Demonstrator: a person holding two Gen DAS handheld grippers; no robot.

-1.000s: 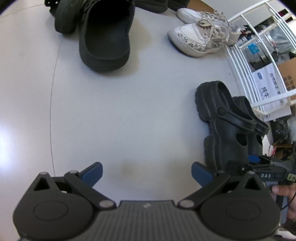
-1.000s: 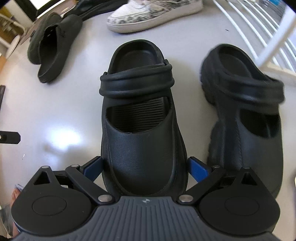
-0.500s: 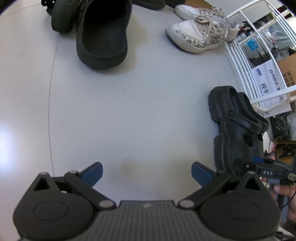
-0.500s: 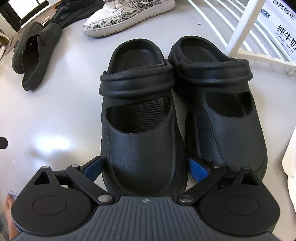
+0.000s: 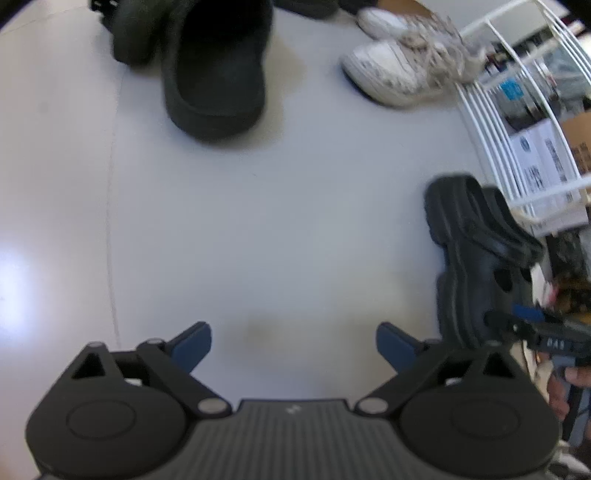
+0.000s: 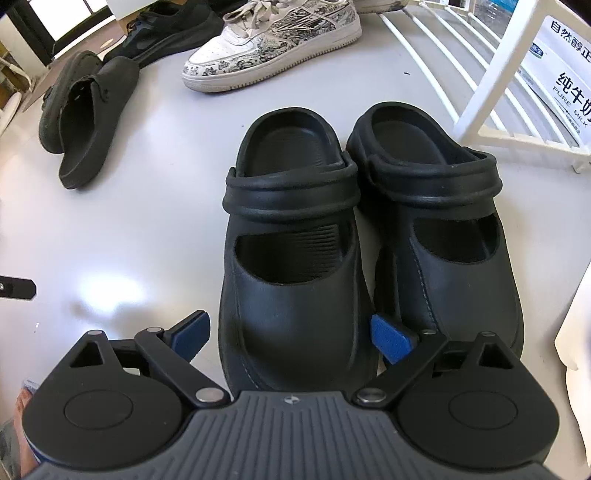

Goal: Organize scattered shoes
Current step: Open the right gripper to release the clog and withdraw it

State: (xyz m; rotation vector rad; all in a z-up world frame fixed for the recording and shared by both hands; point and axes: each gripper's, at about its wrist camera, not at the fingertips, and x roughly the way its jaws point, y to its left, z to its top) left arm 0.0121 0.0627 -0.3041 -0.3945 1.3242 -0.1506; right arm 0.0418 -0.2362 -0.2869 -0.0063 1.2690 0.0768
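Note:
Two black clogs stand side by side on the pale floor, toes towards me: the left clog (image 6: pixel 291 295) and the right clog (image 6: pixel 443 266), which is next to the white rack. My right gripper (image 6: pixel 290 332) straddles the left clog's toe. A gap shows between its left pad (image 6: pixel 192 332) and the shoe, so it stands open. In the left wrist view the same clogs (image 5: pixel 476 266) sit at the right edge. My left gripper (image 5: pixel 293 343) hangs over bare floor, its jaws closing slightly with nothing between them.
A white wire rack (image 6: pixel 480 92) with a milk carton (image 6: pixel 565 81) behind it borders the right side. White patterned sneakers (image 6: pixel 273 44) lie at the back, with dark slippers (image 6: pixel 92 122) and a dark sneaker (image 6: pixel 166 33) to the back left. A hand (image 5: pixel 569 384) shows at the lower right.
My right gripper brought the left clog over beside its mate by the rack. The clog now sits farther out from the fingers. The left gripper's view shifted only slightly.

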